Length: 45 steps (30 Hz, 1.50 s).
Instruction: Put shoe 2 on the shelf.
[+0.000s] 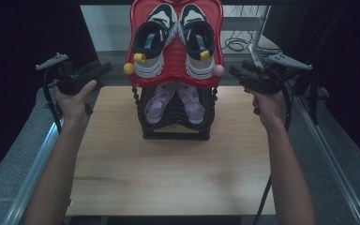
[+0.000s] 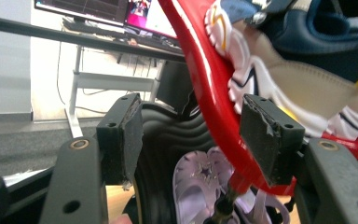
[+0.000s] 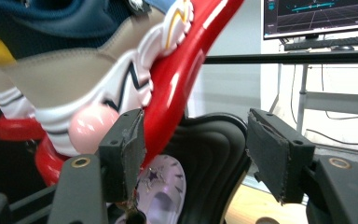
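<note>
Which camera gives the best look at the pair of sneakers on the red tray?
The high view: both sneakers show whole, side by side on the red tray. The left gripper view catches one sneaker's side close up; the right gripper view likewise shows a cropped side.

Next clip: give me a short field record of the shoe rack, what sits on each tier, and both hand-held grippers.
support: light wooden tabletop
rack: two-tier shoe rack, glossy red plastic top tray over ribbed black plastic lower tray
top tier: pair of white, beige and navy sneakers, toes toward the person
lower tier: pair of lilac plastic sandals
left hand-held gripper: jaws open, level with the red tray's left edge, holding nothing
right hand-held gripper: jaws open, beside the red tray's right edge, holding nothing
</note>
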Available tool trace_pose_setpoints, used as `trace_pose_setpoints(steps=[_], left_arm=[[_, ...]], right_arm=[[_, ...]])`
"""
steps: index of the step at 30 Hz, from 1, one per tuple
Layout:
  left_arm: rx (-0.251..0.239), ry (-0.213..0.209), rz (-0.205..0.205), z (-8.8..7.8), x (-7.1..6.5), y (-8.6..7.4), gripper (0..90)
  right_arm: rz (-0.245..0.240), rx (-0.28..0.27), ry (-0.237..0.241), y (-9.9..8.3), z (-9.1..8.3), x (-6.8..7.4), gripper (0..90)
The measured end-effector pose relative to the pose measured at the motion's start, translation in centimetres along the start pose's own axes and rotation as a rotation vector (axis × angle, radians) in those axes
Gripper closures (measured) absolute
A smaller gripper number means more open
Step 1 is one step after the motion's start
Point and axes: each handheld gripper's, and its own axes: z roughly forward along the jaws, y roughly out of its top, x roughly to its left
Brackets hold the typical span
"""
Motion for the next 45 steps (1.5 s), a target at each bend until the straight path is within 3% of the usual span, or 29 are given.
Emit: trace_pose_setpoints(steps=[7,18,30,38,45], left_arm=[[0.027,-0.014,0.001,-0.8,0.8,-2.0,41.4],[0.096,-0.033,0.001,-0.8,1.6,-5.9,42.3],[0.202,-0.042,-0.023,-0.3,2.4,-12.1,43.0],[0.239,-0.031,-0.013,-0.6,2.2,-14.5,43.1],[0.301,-0.037,-0.008,-0.9,1.8,-17.8,43.1]], right_arm=[[0.003,0.023,0.001,-1.7,-0.6,-0.4,38.6],[0.025,0.074,0.045,-5.7,-1.2,-0.8,41.2],[0.02,0.149,0.051,-11.1,-2.3,-0.7,41.6],[0.039,0.19,0.075,-14.6,-2.6,-0.6,41.8],[0.036,0.241,0.076,-17.5,-2.7,-0.2,41.8]])
